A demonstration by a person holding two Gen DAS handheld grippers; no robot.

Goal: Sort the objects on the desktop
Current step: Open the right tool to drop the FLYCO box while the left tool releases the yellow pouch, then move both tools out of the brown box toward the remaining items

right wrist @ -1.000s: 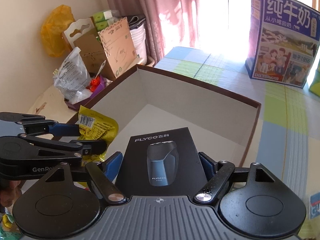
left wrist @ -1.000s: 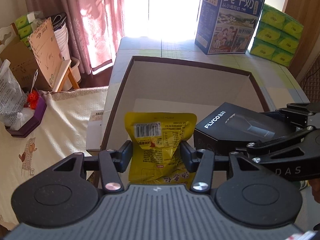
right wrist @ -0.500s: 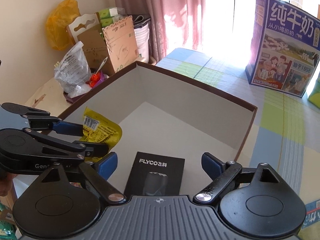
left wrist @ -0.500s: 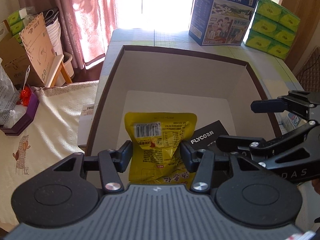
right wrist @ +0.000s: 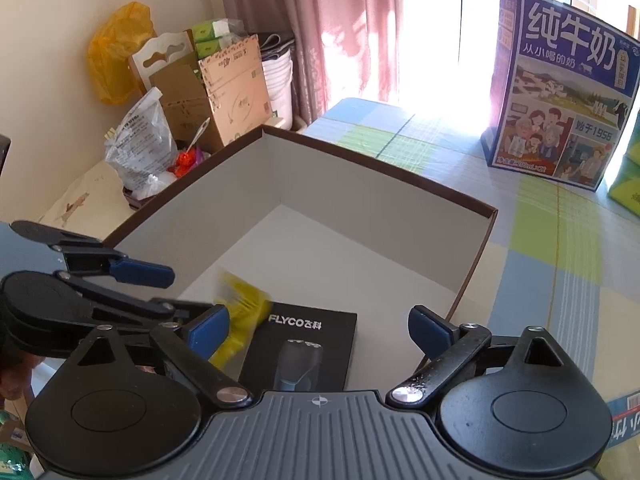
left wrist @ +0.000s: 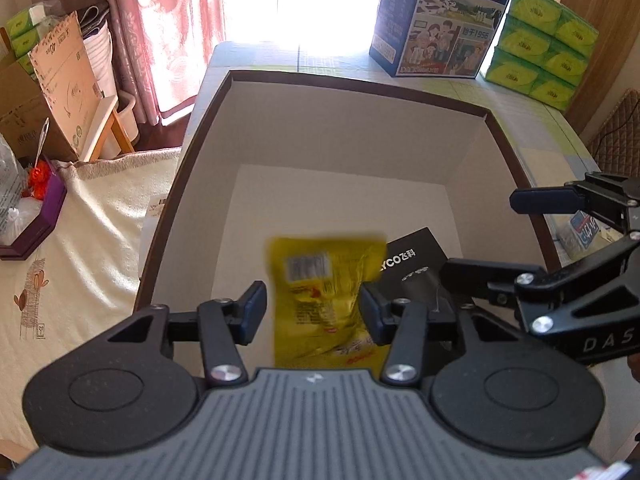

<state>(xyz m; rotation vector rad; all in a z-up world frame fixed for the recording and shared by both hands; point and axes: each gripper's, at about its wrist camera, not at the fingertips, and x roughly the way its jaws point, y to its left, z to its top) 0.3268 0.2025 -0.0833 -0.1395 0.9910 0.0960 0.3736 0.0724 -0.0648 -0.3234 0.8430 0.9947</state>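
A large open box (left wrist: 208, 128) with brown rim and white inside stands on the table; it also shows in the right wrist view (right wrist: 486, 216). My left gripper (left wrist: 312, 312) is open above it. The yellow snack bag (left wrist: 324, 296) is blurred between and below its fingers, free of them; it also shows in the right wrist view (right wrist: 240, 320). The black FLYCO shaver box (right wrist: 304, 348) lies on the box floor, also seen in the left wrist view (left wrist: 416, 264). My right gripper (right wrist: 320, 328) is open and empty above it.
A blue milk carton (left wrist: 440, 20) and green tissue packs (left wrist: 548, 40) stand at the table's far end. Left of the table are a cloth-covered surface (left wrist: 80, 240), cardboard boxes (left wrist: 60, 80) and a purple tray (left wrist: 36, 224). A small packet (left wrist: 584, 228) lies right of the box.
My left gripper has opened and the yellow bag is dropping into the box. Before that my right gripper opened and let the shaver box fall to the box floor. Both grippers rose a little.
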